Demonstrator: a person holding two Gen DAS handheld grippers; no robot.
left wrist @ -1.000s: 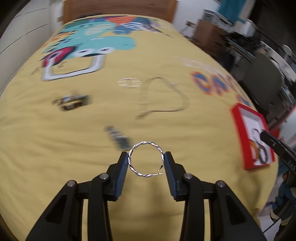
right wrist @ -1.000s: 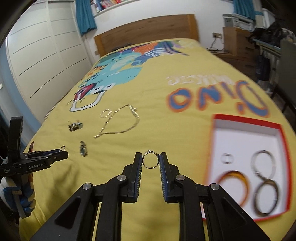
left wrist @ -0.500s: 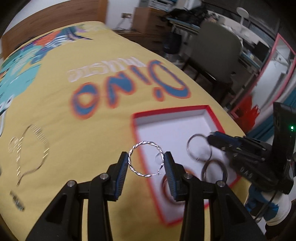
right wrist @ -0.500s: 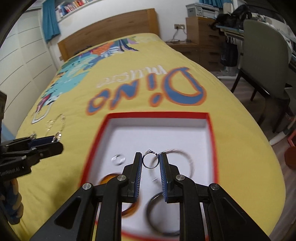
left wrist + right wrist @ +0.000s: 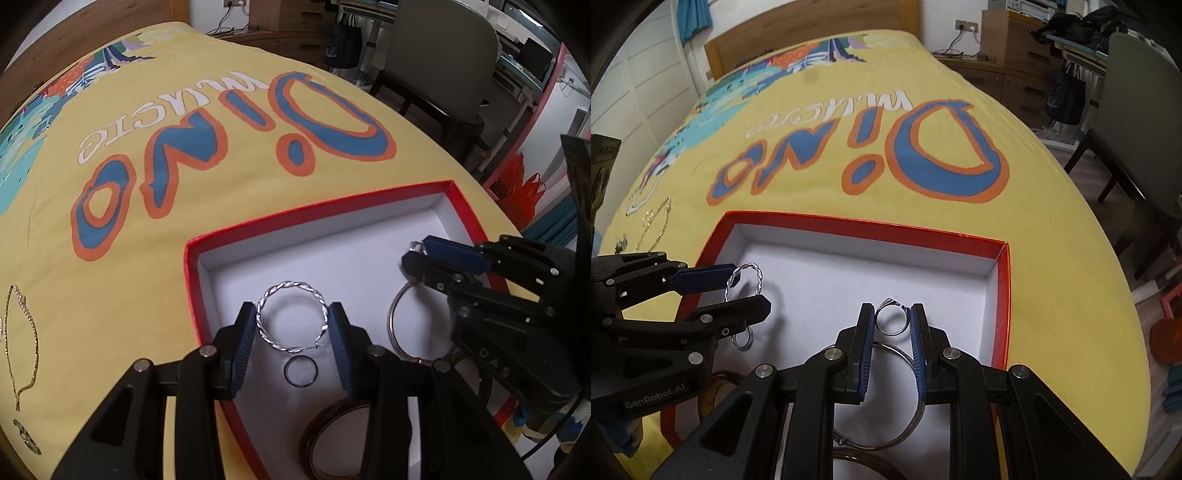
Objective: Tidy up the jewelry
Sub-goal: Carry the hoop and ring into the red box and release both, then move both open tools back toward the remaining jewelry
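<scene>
Both loads hang over the red box (image 5: 1004,295) on the bed. Left hand-held gripper (image 5: 291,334) clamps the twisted hoop (image 5: 291,319) near the box's left wall; right hand-held gripper (image 5: 892,328) pinches the ring (image 5: 892,319) mid-box. Drop is straight down.

1. Left gripper (image 5: 291,332): matte black plastic body, ribbed blue finger pads (image 5: 242,350), round silver screws at pivots, white "GenRobot.AI" lettering on side.
2. Right gripper (image 5: 892,334): same black build w/ blue pads (image 5: 918,350), silver screws, "DAS" marking.
</scene>
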